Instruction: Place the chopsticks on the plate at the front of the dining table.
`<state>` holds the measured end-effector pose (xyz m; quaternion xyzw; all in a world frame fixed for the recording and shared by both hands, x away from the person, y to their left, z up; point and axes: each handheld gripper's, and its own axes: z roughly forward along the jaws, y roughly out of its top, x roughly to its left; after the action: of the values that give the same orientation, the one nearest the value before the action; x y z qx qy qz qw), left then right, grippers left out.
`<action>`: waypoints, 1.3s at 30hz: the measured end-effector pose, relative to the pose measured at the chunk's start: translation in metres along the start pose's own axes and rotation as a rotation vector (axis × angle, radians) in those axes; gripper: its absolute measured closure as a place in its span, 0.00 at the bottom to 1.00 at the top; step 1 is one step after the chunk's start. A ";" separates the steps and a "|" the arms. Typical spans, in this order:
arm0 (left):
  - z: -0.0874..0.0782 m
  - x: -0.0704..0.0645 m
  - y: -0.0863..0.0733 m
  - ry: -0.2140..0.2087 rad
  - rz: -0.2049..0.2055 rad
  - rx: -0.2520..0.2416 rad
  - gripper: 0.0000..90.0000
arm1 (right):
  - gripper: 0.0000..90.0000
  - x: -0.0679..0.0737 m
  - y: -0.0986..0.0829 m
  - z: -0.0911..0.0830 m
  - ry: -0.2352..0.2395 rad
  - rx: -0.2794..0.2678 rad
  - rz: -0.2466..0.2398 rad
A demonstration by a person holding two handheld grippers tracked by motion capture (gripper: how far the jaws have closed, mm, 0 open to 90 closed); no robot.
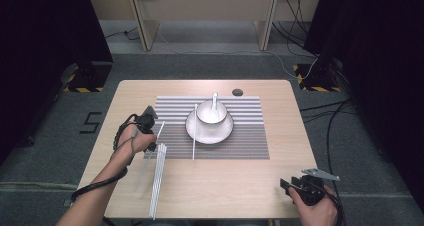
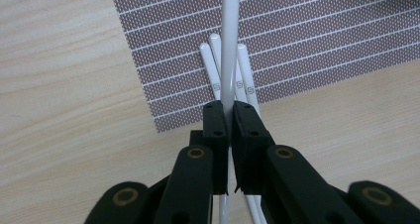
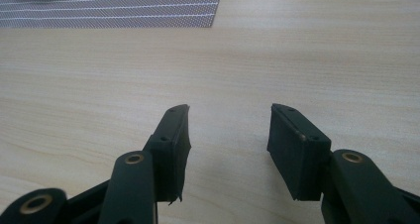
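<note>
1 slim white chopstick (image 2: pixel 229 45) pinched in left gripper (image 2: pixel 231 116); right gripper (image 3: pixel 229 130) jaws spread.

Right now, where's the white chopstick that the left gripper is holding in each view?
High view: chopstick left of the plate, slanting over the striped placemat's left edge.
Left gripper view: centre, rising from the shut left gripper to the top edge.
Right gripper view: placemat corner at top left.
Shared landmark: the striped placemat.
</note>
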<state>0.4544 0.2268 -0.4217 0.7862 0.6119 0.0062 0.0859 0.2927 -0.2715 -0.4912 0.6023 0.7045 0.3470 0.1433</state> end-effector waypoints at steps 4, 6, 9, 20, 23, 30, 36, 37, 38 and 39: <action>0.000 -0.002 0.002 -0.003 0.000 0.000 0.95 | 0.57 0.000 0.000 0.000 0.000 0.000 0.001; 0.000 -0.002 0.003 -0.004 -0.001 -0.002 0.95 | 0.57 0.000 0.000 0.000 0.000 -0.001 0.001; 0.000 -0.003 0.005 -0.003 -0.001 -0.005 0.95 | 0.57 0.000 0.000 0.000 0.000 0.000 0.000; -0.002 -0.005 0.010 -0.004 -0.006 -0.008 0.95 | 0.56 0.000 0.000 0.001 0.002 0.002 0.001; -0.002 -0.005 0.011 -0.005 -0.007 -0.010 0.95 | 0.57 0.000 0.000 0.001 0.002 0.002 0.002; -0.002 -0.007 0.014 -0.006 -0.007 -0.009 0.95 | 0.57 0.000 0.000 0.001 0.002 0.003 0.001; -0.003 -0.009 0.017 -0.007 -0.008 -0.011 0.95 | 0.57 0.000 0.000 0.001 0.003 0.005 0.002; -0.003 -0.009 0.017 -0.007 -0.007 -0.012 0.95 | 0.57 0.000 0.000 0.001 0.004 0.006 0.002; -0.003 -0.010 0.018 -0.005 -0.006 -0.011 0.95 | 0.57 0.000 0.000 0.001 0.004 0.006 0.001; -0.003 -0.010 0.018 -0.002 -0.005 -0.007 0.95 | 0.57 0.000 0.000 0.001 0.004 0.003 0.002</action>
<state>0.4688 0.2132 -0.4154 0.7843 0.6139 0.0071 0.0893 0.2934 -0.2715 -0.4918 0.6027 0.7047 0.3471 0.1406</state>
